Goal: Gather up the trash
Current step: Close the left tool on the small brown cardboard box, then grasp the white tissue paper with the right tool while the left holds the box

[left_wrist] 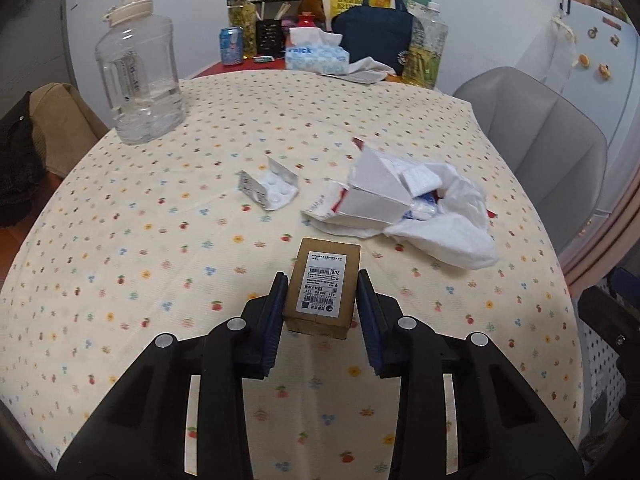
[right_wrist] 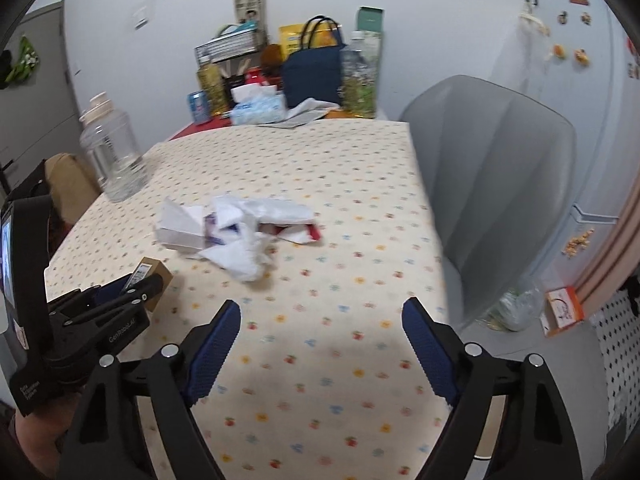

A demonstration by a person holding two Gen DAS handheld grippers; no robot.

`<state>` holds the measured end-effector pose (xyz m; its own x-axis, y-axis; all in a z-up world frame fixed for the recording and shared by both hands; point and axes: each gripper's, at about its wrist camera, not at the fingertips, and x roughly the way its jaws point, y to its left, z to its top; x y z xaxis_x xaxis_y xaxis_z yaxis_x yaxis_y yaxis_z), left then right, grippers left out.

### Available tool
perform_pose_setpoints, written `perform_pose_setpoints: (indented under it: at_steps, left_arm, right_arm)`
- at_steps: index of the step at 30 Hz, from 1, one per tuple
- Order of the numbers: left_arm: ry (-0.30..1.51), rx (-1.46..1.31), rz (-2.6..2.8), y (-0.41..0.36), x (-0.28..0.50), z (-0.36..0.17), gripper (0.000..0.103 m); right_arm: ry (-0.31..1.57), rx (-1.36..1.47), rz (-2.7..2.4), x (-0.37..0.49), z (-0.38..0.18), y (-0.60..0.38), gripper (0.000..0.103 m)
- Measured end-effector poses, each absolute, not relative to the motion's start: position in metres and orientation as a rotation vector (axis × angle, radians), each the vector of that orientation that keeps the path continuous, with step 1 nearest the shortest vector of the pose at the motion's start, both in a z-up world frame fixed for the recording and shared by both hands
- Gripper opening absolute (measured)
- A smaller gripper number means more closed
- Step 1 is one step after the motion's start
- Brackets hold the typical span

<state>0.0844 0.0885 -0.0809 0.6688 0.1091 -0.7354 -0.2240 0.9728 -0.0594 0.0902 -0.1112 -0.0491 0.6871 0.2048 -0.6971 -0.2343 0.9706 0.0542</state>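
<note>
On the far left of the flowered tablecloth [left_wrist: 160,216] stood a clear water jug [left_wrist: 138,76], upright, with a cream cap. Near the middle lay a small opened pill packet [left_wrist: 270,190] with round white tablets showing. Nearer the camera, the left gripper [left_wrist: 322,294] was closed on a brown cardboard box [left_wrist: 323,288], label side up, blue pads pressed to both its long sides; seen from the right wrist view as lifted a little, though whether it touched the cloth could not be told. To the right of the packet lay a heap of trash: a torn white carton [left_wrist: 372,192] resting on a crumpled white plastic bag [left_wrist: 448,232], the two touching. Further right, the right gripper [right_wrist: 322,320] hung over bare cloth with jaws wide apart, holding nothing, well apart from the heap. At the far right stood a grey chair [right_wrist: 500,176], just beside the table edge
</note>
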Motion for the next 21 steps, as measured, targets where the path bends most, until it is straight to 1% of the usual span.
perform_pose_setpoints:
  at_steps: [3,6,9,13,21]
  left_arm:
    - [0.804,-0.146,0.213,0.094,0.083,-0.076,0.035]
    - [0.799,-0.147,0.228,0.099,0.085,-0.073,0.035]
    - [0.797,-0.153,0.242,0.107,0.087,-0.071,0.035]
    - [0.798,-0.157,0.254,0.116,0.092,-0.071,0.035]
    - [0.812,-0.188,0.278,0.136,0.097,-0.079,0.035]
  right_arm:
    - [0.763,-0.065,0.262,0.095,-0.047,-0.100,0.080]
    - [0.768,-0.098,0.281,0.103,-0.050,-0.088,0.075]
    - [0.769,-0.149,0.297,0.112,-0.053,-0.071,0.073]
    - [0.787,-0.183,0.309,0.118,-0.060,-0.054,0.065]
    - [0.811,-0.263,0.319,0.129,-0.076,-0.025,0.060]
